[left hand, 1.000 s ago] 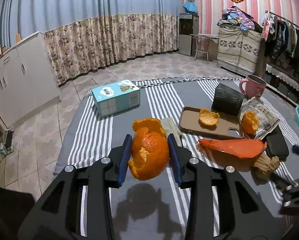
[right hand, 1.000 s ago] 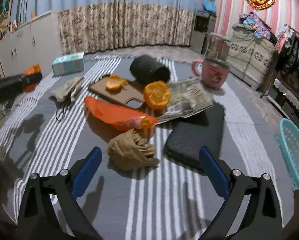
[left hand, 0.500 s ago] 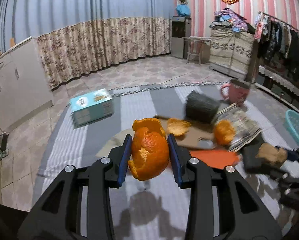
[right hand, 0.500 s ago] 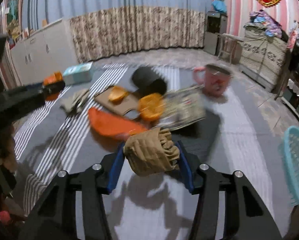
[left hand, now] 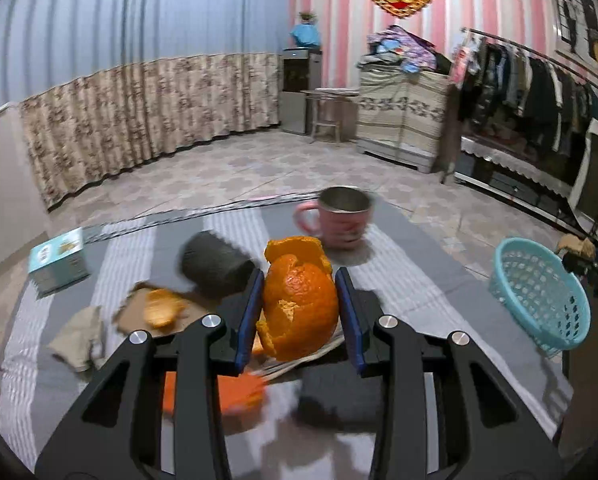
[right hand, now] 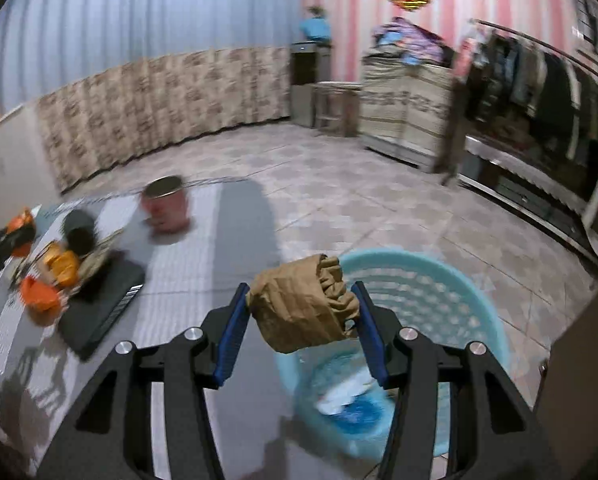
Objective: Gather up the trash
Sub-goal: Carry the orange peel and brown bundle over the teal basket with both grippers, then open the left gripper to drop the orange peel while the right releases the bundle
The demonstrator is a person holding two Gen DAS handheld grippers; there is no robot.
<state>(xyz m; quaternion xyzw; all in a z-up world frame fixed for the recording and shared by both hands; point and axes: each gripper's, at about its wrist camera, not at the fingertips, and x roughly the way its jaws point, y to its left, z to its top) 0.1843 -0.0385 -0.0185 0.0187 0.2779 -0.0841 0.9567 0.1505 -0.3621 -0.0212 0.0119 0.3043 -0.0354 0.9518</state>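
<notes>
Two loads in transit: my right gripper (right hand: 303, 316) clamps crumpled brown paper (right hand: 303, 304) above the blue basket (right hand: 451, 280), left gripper (left hand: 301, 316) clamps orange peel (left hand: 299, 300) over the table w/ basket at right. Next: release paper inside the rim, then bring peel across

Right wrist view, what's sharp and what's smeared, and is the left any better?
Right wrist view: tongs and paper wad sharp; mug and basket smeared. Left wrist view: peel crisp, table clutter blurred, mug soft. Both views bend straight lines.
</notes>
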